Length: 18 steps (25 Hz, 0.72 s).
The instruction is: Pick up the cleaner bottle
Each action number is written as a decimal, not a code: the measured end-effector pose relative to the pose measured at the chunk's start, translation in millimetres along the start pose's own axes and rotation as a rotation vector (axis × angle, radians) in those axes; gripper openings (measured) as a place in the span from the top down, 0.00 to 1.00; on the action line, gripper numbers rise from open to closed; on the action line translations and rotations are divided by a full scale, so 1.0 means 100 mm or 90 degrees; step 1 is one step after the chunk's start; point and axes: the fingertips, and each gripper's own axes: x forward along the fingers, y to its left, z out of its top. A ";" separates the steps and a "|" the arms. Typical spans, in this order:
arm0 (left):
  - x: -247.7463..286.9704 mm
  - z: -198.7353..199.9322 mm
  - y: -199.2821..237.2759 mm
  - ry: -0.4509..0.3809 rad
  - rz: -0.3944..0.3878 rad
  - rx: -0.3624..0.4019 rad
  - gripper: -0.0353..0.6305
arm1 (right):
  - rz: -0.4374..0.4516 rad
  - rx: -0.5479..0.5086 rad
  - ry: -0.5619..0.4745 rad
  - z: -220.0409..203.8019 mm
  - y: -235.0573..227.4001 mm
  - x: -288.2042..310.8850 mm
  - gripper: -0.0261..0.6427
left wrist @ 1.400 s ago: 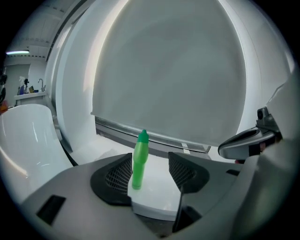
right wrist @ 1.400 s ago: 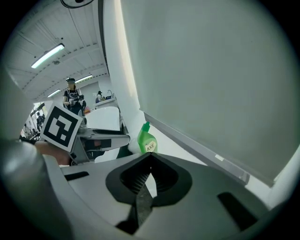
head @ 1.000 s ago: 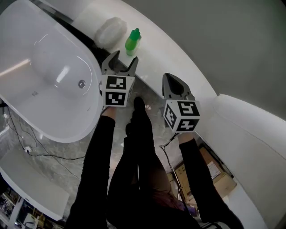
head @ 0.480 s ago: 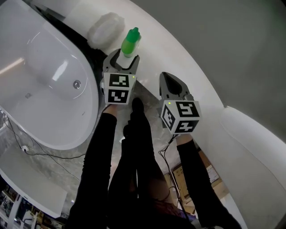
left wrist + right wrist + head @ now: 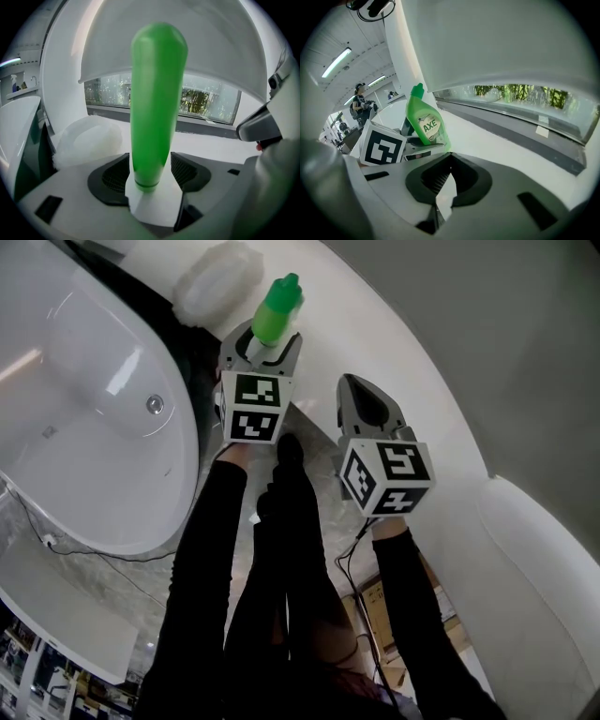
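Note:
The cleaner bottle (image 5: 277,310) is green with a white label and stands upright between the jaws of my left gripper (image 5: 265,345). In the left gripper view the bottle (image 5: 157,103) fills the centre, and the left gripper (image 5: 150,176) is shut on its lower part. It is held off the white ledge (image 5: 375,324). My right gripper (image 5: 367,407) hangs to the right of it, shut with nothing between its jaws. The right gripper view shows the right gripper (image 5: 443,192), the labelled bottle (image 5: 424,124) and the left gripper's marker cube (image 5: 382,145) beyond it.
A white bathtub (image 5: 56,474) lies at the left. A pale bundle (image 5: 216,277) sits on the ledge behind the bottle. A cardboard box (image 5: 380,601) and cables are on the floor by my legs. A person (image 5: 361,101) stands far off.
My left gripper, open and short of the bottle a second ago, moved forward round it, shut on it and raised it. The right gripper has barely moved.

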 end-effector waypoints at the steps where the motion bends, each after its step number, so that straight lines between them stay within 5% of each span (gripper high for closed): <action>1: 0.02 -0.02 0.00 0.000 0.001 -0.001 0.53 | 0.000 0.001 0.001 -0.02 -0.01 0.01 0.96; 18: 0.25 -0.15 0.08 -0.011 0.019 -0.008 0.53 | -0.003 0.003 0.004 -0.12 -0.08 0.19 0.96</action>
